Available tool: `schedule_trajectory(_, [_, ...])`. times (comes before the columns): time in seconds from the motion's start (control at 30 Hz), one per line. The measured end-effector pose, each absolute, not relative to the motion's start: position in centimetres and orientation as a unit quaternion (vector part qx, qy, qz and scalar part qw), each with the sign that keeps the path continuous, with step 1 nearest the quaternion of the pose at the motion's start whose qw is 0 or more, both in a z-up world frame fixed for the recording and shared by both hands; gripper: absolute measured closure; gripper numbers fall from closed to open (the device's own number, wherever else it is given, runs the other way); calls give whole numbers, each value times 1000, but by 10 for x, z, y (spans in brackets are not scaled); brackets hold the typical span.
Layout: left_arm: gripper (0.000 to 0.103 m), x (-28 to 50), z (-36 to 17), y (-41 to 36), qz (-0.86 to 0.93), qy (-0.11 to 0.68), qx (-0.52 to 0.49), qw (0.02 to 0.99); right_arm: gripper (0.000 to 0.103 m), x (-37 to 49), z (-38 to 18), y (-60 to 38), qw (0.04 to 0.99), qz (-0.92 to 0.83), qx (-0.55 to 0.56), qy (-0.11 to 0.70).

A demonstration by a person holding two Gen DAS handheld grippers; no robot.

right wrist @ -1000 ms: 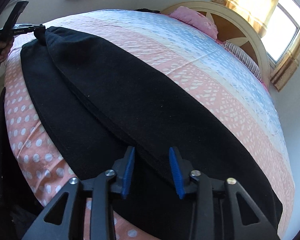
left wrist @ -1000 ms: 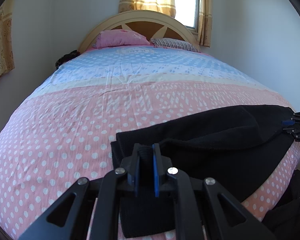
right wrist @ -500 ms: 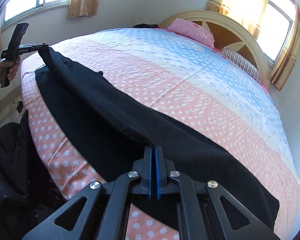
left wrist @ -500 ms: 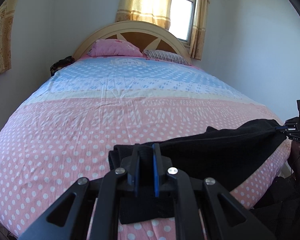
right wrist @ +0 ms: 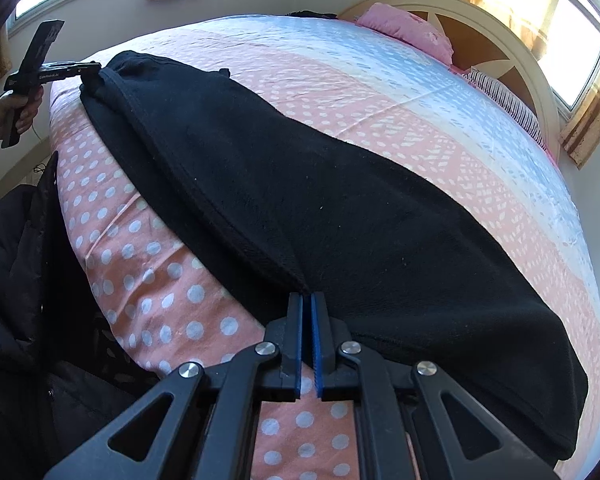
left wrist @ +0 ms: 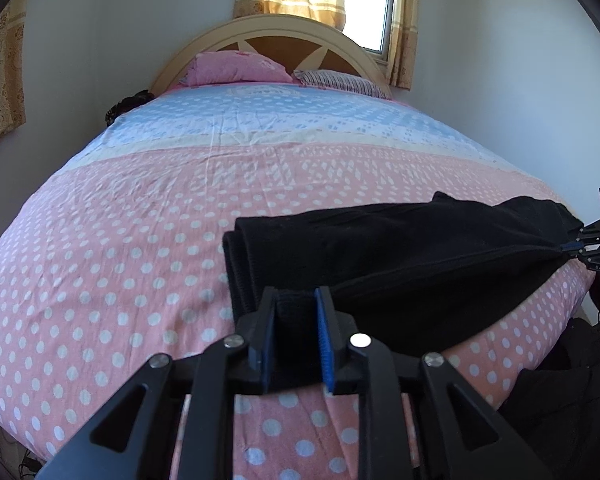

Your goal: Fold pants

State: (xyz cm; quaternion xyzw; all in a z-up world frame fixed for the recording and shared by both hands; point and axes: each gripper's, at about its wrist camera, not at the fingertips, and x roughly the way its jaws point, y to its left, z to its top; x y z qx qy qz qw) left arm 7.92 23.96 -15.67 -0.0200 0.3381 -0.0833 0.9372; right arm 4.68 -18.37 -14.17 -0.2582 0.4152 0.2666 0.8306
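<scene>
You are handling one pair of black pants (right wrist: pixel 340 184) of soft, fleece-like fabric. They lie lengthwise along the near edge of the bed (left wrist: pixel 140 220), on its pink polka-dot cover, folded along their length so that one layer rests on the other. A stitched seam edge runs along the upper layer on the side nearest you. One end of the pants is pinched in the left gripper (left wrist: pixel 296 332), whose blue pads press a thick bunch of fabric. The opposite end is pinched in the right gripper (right wrist: pixel 306 338), where the upper layer tapers to a point. Between the two grips the upper layer is drawn taut.
</scene>
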Motion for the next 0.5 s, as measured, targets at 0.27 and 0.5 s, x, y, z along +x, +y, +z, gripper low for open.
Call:
schedule_trajectory(0.27, [50,55,-158,273,-47,349,-2,936,73,32,-134,-193,818,289,-266,420])
schedule_trajectory(0.5, [51,46,-157,298,-12,350,-51,935,72,31,-110,-194,827,325,-214,406])
